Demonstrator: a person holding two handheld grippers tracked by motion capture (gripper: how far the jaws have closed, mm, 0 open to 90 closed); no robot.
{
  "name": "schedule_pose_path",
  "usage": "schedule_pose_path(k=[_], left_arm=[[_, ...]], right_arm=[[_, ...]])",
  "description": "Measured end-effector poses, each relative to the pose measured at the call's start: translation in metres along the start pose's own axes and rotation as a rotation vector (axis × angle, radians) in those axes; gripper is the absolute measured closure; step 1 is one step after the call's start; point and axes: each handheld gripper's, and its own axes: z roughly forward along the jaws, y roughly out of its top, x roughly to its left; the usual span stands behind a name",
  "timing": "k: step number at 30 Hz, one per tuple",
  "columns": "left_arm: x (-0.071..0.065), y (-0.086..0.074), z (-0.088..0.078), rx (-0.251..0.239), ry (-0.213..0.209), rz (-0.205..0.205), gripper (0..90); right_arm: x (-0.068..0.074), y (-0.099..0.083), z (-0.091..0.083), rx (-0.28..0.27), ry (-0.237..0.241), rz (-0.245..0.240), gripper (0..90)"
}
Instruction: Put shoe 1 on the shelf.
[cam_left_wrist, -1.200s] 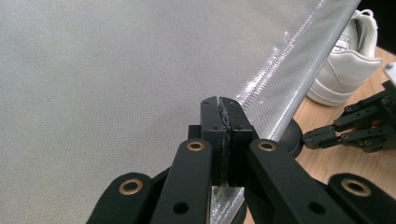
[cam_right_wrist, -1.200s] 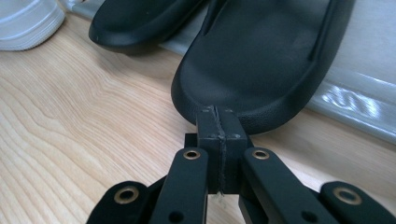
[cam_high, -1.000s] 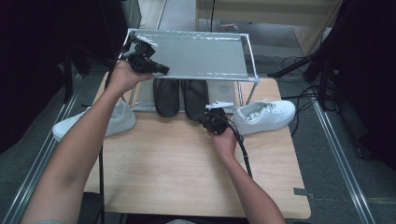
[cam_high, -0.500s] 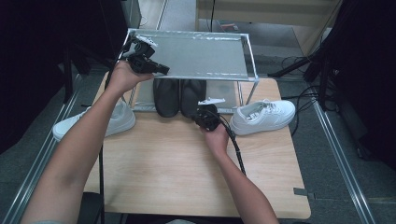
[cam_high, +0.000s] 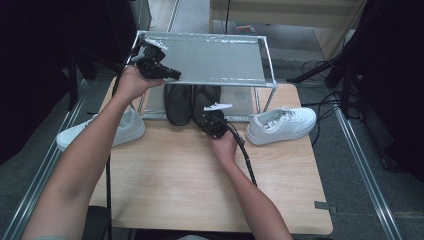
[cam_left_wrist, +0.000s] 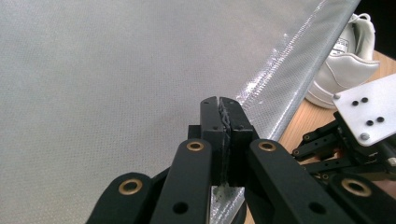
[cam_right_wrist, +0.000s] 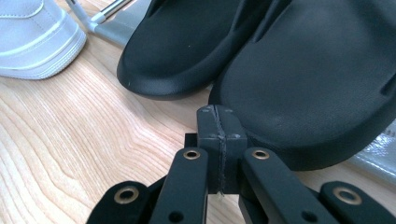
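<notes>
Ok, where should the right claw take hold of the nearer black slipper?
Probably the rounded front edge of the black slipper, approached level from the table's near side: that end pokes out from under the rack. The right claw, shut now, must open first.

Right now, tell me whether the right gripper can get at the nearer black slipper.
Probably yes. The right gripper sits shut at the toe of the black slipper, with nothing between them. The slipper pokes out from under the rack, so the shelf should not block it. The jaws must open first.
</notes>
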Motion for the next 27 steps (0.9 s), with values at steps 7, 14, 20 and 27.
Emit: schedule_pose_path(k=[7,14,20,27], left_arm=[[-0.002,0.001,-0.001,-0.002,0.015,0.000,87.0],[-0.001,0.002,-0.019,-0.037,-0.001,-0.034,70.4],[-0.009,-0.002,-0.038,-0.060,-0.018,-0.039,62.6],[-0.026,-0.012,-0.048,-0.056,-0.033,-0.021,53.8]], right_arm=[[0.002,0.000,-0.005,0.002,0.012,0.004,90.0],[0.003,-0.003,-0.028,-0.028,0.038,-0.009,89.4],[-0.002,-0.007,-0.048,-0.036,0.073,0.005,84.6],[-0.007,-0.013,-0.073,-0.056,0.105,0.017,76.1]])
